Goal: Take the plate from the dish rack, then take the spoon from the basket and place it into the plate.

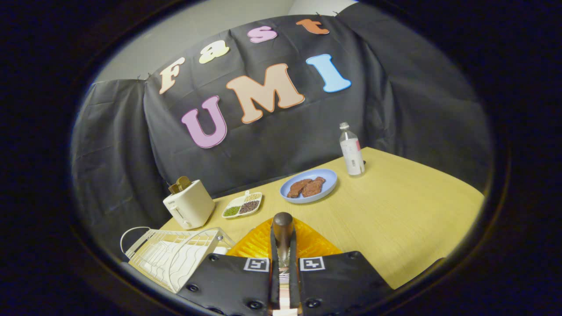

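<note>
My gripper (283, 256) is shut on a spoon (282, 224). Its dark rounded handle end sticks out just past the fingertips, and a metal part shows between the fingers (274, 267). Right beneath and ahead of the fingers lies an orange ribbed plate (257, 245) on the wooden table (395, 219). A white wire dish rack (171, 256) stands just left of the fingers, beside the plate. I cannot tell whether the spoon touches the plate.
Beyond the rack stands a cream toaster (189, 204) holding toast. A white divided dish of grains (243, 205), a blue plate with pieces of meat (308, 186) and a plastic bottle (351, 151) stand farther back. The table stretches away to the right.
</note>
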Tool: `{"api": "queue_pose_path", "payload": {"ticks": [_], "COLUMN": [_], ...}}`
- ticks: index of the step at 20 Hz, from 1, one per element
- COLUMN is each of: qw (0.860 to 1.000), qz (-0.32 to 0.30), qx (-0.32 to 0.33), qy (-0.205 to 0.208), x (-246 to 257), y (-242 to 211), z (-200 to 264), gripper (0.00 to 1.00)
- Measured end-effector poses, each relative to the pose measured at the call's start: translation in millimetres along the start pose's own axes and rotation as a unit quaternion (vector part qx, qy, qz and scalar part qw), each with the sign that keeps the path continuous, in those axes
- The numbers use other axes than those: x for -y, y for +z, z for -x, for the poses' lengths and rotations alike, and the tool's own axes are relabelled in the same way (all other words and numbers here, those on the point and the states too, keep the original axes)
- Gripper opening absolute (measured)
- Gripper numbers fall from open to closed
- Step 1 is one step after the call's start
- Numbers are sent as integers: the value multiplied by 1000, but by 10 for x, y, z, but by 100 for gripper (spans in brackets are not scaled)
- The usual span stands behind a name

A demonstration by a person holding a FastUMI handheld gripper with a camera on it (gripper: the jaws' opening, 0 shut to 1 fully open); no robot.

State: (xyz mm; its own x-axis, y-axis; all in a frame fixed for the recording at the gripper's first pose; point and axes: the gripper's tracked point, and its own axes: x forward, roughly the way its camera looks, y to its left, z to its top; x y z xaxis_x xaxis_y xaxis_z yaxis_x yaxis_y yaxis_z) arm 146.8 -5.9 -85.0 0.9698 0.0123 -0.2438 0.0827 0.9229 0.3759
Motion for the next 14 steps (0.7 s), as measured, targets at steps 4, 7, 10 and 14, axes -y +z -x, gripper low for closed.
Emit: {"api": "queue_pose_path", "payload": {"ticks": [4, 7, 10, 14], "qw": [1000, 999, 997, 992], "qz": [-18, -34, -41, -57], "qx": [10, 28, 52, 83], "qy": [5, 26, 44, 75], "x": [-56, -123, -168, -239], "y": [177, 375, 578, 793], "z": [81, 253, 488, 870], "gripper": [4, 4, 4, 4]}}
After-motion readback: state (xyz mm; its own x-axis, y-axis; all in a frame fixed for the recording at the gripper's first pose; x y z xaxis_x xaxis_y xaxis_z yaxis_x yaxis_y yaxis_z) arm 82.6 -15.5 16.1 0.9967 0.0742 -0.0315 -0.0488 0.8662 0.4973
